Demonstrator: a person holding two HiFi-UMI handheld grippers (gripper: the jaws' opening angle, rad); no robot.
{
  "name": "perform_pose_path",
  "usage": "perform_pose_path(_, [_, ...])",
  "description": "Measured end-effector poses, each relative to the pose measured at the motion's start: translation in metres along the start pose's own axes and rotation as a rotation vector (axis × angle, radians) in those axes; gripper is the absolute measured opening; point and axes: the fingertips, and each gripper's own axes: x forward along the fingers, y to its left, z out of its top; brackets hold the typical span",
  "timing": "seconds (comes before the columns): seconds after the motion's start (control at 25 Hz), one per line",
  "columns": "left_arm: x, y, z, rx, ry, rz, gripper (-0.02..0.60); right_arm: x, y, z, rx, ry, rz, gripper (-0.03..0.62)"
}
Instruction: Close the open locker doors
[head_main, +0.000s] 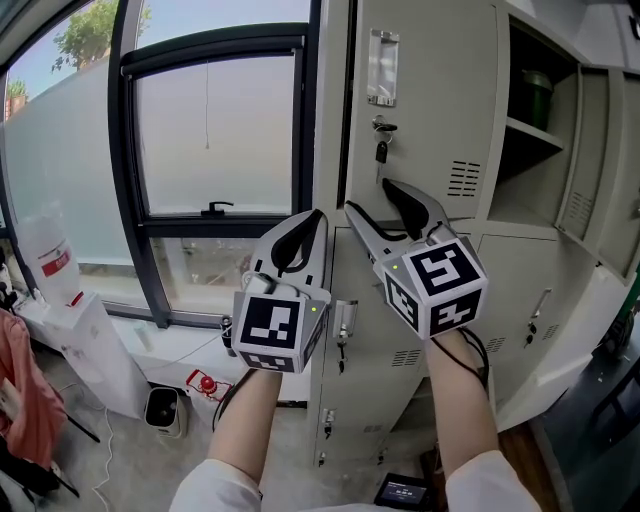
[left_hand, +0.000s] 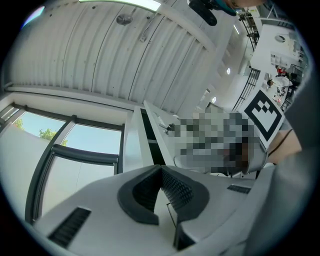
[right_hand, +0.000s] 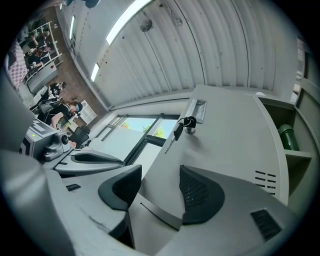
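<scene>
Grey lockers (head_main: 420, 330) stand in front of me. The upper left door (head_main: 425, 100), with a key (head_main: 381, 150) in its lock, faces me. The upper right door (head_main: 590, 150) is swung open on a shelf with a green container (head_main: 537, 95). A lower right door (head_main: 565, 330) also hangs open. My right gripper (head_main: 367, 196) is open at the upper left door's left edge; in the right gripper view (right_hand: 160, 172) that edge runs between the jaws, and I cannot tell whether they touch it. My left gripper (head_main: 316, 218) is shut on nothing, just left of the lockers (left_hand: 161, 169).
A large window (head_main: 215, 140) fills the wall left of the lockers. Below it stand a white water dispenser (head_main: 60, 300), a small bin (head_main: 163, 408) and a red item (head_main: 205, 383) on the floor. A dark device (head_main: 402, 490) lies at the lockers' foot.
</scene>
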Motion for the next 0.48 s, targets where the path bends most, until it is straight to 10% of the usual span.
perform_pose_path(0.48, [0.002, 0.014, -0.012, -0.024, 0.002, -0.016, 0.028, 0.027, 0.001, -0.028, 0.063, 0.087, 0.015, 0.222])
